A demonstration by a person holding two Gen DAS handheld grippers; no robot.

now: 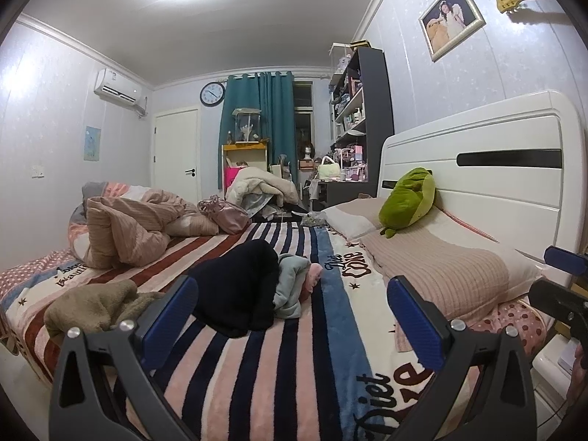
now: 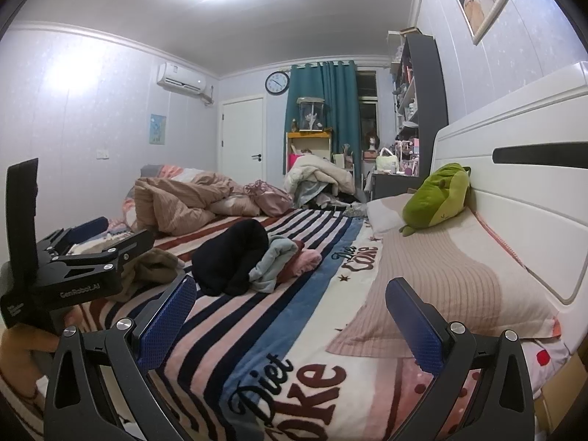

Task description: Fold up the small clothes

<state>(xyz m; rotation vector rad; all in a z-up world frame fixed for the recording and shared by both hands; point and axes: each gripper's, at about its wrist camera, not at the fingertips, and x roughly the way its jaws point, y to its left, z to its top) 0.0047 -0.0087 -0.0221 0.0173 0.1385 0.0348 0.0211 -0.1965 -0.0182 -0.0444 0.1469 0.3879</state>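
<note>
The left gripper (image 1: 292, 325) is built from black angular arms with triangular cut-outs, and silver round screws are seen on each arm. Its fingers (image 1: 172, 318) are faced with blue, finely dotted pads. The right gripper (image 2: 290, 325) is made the same way: black arms, silver screws, blue textured pads. In the right wrist view, white lettering reading "GenRobot.AI" is printed on the left gripper's black body at nine o'clock.

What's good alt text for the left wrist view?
Open left gripper above a striped blanket, facing a heap of small clothes: a black garment, a grey-blue one, a pink one. A tan garment lies left; a green plush toy leans on the headboard.
</note>
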